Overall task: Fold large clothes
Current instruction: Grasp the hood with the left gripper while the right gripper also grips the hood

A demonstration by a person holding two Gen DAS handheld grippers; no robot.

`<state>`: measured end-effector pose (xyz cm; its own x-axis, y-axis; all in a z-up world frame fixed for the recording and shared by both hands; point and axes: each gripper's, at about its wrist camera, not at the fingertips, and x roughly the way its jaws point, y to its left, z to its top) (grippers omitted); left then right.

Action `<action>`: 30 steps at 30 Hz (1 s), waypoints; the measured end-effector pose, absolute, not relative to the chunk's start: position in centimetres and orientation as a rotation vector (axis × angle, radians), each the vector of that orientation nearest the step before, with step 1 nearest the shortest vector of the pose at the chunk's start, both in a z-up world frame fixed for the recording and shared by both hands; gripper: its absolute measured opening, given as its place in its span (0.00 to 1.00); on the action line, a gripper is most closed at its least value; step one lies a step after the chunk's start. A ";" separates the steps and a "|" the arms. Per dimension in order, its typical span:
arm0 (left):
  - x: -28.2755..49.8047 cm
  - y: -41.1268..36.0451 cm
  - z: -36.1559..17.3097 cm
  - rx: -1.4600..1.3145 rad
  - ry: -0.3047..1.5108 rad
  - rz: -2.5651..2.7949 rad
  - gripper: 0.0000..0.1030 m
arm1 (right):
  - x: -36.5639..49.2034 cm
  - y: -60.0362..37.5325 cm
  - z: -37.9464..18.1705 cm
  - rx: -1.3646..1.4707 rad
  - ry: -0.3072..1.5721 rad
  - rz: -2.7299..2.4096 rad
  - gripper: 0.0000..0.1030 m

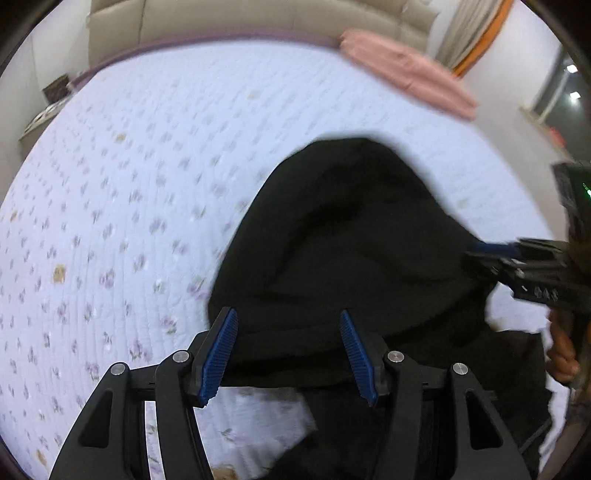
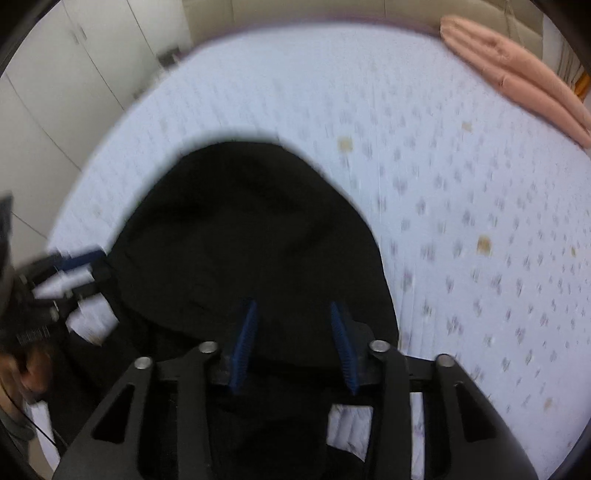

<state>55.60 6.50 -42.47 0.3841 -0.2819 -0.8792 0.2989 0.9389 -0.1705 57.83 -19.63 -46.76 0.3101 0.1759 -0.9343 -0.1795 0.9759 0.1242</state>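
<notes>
A large black garment [image 1: 351, 236] lies on the bed, its rounded far end toward the headboard; it also fills the middle of the right wrist view [image 2: 243, 236]. My left gripper [image 1: 288, 317] is open, its blue pads apart over the garment's near edge, with cloth between and below them. My right gripper [image 2: 293, 308] is open the same way over the garment's near edge. Each gripper shows at the side of the other's view, the right one [image 1: 484, 251] and the left one [image 2: 85, 260], both at the garment's side edges. Both views are motion blurred.
The bed has a white quilt [image 1: 147, 192] with small purple flowers. A folded pink garment [image 1: 406, 74] lies at the far right corner, also in the right wrist view [image 2: 517, 77]. A beige headboard [image 1: 258, 18] stands behind, white cupboards [image 2: 55, 92] to the left.
</notes>
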 end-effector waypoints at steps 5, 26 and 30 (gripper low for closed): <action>56.8 6.4 -45.0 0.058 1.182 -0.298 0.75 | 57.3 -19.4 -48.3 -0.014 1.221 0.244 0.34; 62.1 7.1 -42.4 -0.213 1.195 -0.472 0.73 | 59.1 -29.2 -48.8 0.389 1.315 0.362 0.54; 62.4 6.0 -44.0 -0.220 1.213 -0.511 0.73 | 60.2 -26.9 -49.8 0.369 1.303 0.433 0.51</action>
